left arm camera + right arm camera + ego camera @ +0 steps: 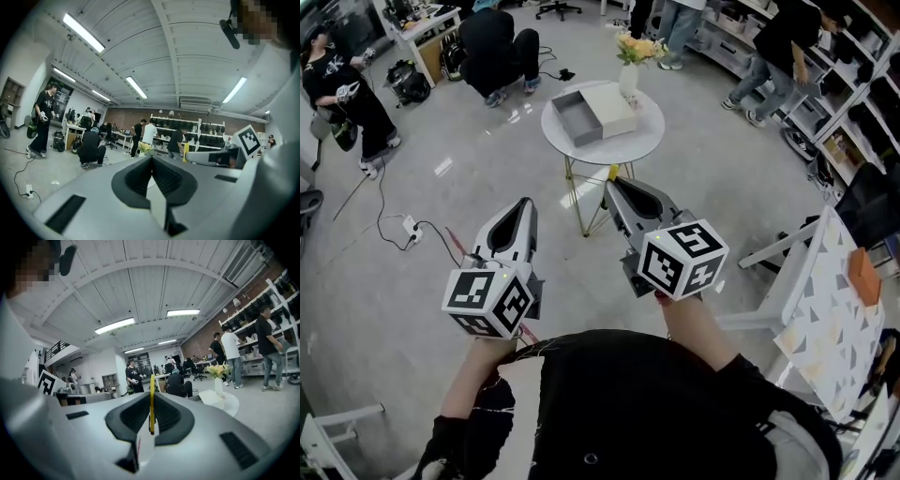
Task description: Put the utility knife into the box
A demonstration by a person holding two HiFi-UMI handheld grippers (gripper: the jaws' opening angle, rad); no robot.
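**Right gripper** (151, 397): jaws closed on the knife (151, 380). In the head view it (615, 184) is held out ahead of the person, above the floor and short of the table (649, 141).

**Knife**: seen edge-on as a thin yellow strip. It stands upright in the slit between the two dark jaw pads, and its top rises a little past the jaw tips. Blade and markings cannot be made out. It is held in the air, well apart from the box (575, 117).

**Left gripper** (152, 160): jaws together with nothing between them. In the head view it (525, 202) is level with the right one, on the person's left, with a marker cube at its rear.

**Box**: grey, open and shallow, with an empty interior. It sits on the left part of the tabletop, just beside a white flat box (615, 111).

**Table**: round, with a white top and thin gold legs, standing on a grey floor ahead of both grippers.

**Vase** (628, 82): white, at the far edge of the table, holding yellow flowers (637, 49). It also shows in the right gripper view (218, 386).

**Surroundings**: a person in black (497, 52) crouches beyond the table. Other people stand at shelves on the right. A cable and power strip (411, 228) lie on the floor at left.
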